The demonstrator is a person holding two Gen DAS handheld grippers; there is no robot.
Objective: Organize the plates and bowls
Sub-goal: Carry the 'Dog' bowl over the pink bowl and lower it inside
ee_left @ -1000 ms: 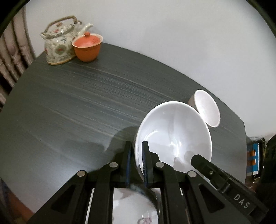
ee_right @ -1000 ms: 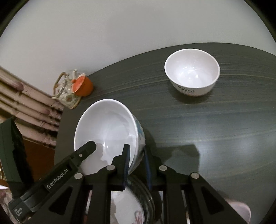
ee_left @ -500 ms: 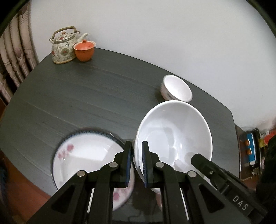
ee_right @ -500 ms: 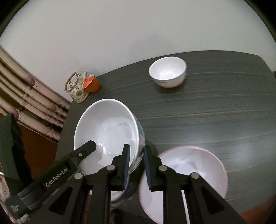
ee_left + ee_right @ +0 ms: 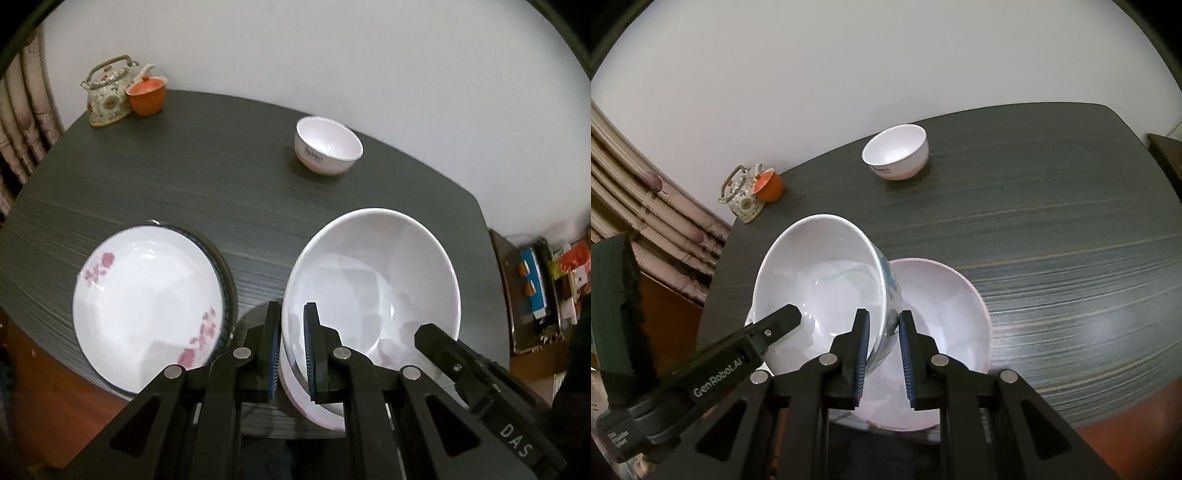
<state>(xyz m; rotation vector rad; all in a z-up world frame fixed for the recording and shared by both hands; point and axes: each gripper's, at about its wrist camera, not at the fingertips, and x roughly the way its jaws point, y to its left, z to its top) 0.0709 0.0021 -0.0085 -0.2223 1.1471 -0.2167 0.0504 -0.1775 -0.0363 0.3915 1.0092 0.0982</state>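
A large white bowl (image 5: pixel 373 288) with a blue pattern on its outside (image 5: pixel 890 277) hangs tilted above the dark table (image 5: pixel 184 177). My left gripper (image 5: pixel 291 310) is shut on its left rim and my right gripper (image 5: pixel 882 317) is shut on the opposite rim. Directly beneath it sits a pink-rimmed bowl (image 5: pixel 942 321) on the table near the front edge. A small white bowl (image 5: pixel 327 149) with lettering (image 5: pixel 895 151) stands far back. A flowered plate (image 5: pixel 147 306) lies on a blue-rimmed plate to the left.
A patterned teapot (image 5: pixel 109 90) and an orange lidded cup (image 5: pixel 147 94) stand at the far left corner. A wall runs behind the table. A curtain (image 5: pixel 646 214) hangs at the left, and cluttered shelves (image 5: pixel 535 284) stand past the right edge.
Both grippers carried the large bowl back toward the near edge and slightly up. The plate stack and the pink-rimmed bowl came into view below; the small bowl and teapot receded.
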